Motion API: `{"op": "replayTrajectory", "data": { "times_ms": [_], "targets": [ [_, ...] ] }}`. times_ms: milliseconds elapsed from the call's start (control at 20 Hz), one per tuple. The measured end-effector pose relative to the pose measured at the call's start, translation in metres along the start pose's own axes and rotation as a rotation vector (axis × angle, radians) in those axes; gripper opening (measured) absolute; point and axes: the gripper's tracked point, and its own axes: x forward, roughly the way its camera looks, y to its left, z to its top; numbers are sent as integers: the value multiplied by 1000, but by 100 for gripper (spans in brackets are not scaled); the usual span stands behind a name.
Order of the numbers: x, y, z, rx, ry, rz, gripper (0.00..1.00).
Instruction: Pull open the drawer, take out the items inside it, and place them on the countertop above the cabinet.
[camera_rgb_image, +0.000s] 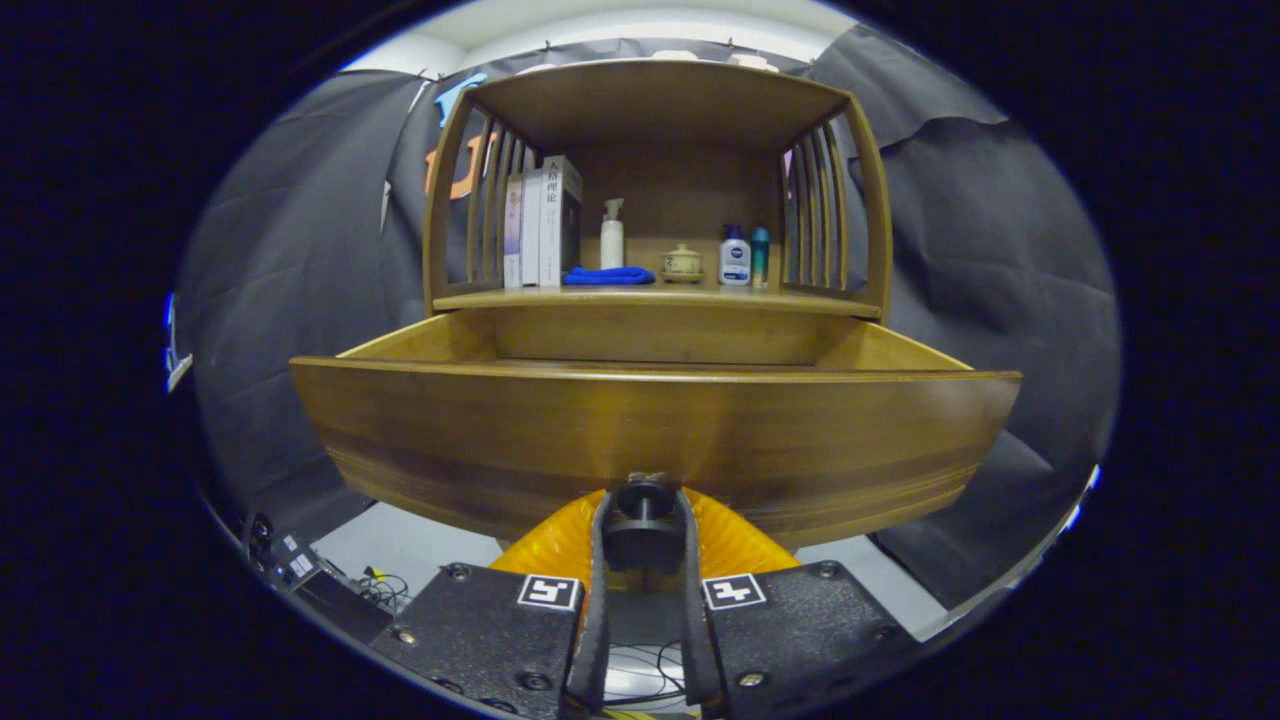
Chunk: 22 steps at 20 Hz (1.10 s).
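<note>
My fingers (643, 520) are closed on the small dark round knob (643, 497) at the lower middle of the wide brown wooden drawer front (655, 440), one finger pressing on each side of it. The drawer stands pulled out toward me, its pale inner side walls (420, 340) running back to the brown wooden cabinet (660, 100). From this low angle I cannot tell what lies inside the drawer; the front panel hides its floor.

Above the drawer is the counter (655, 297), a wooden surface closed in by slatted sides and a top board. Near its left edge several tall pale books (540, 225) stand upright in a row. Just beside them lies a folded blue cloth (608, 275), and behind the cloth stands a white pump bottle (612, 235). At the middle sits a small tan lidded ceramic pot (682, 262). Toward the right edge a white bottle with a blue cap (735, 257) and a slim teal bottle (760, 255) stand side by side.

Below the drawer, cables (385, 590) and a dark box (300, 575) lie on the pale floor.
</note>
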Motion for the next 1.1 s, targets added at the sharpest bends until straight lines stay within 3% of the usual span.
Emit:
{"op": "replayTrajectory", "data": {
  "times_ms": [350,450,700,1100],
  "targets": [
    [-2,0,-5,-13,22,12,32],
    [-11,-6,6,13,-10,32,49],
    [-61,-40,37,20,-87,-28,100],
    [-96,-77,138,93,-173,-41,100]
  ]
}}
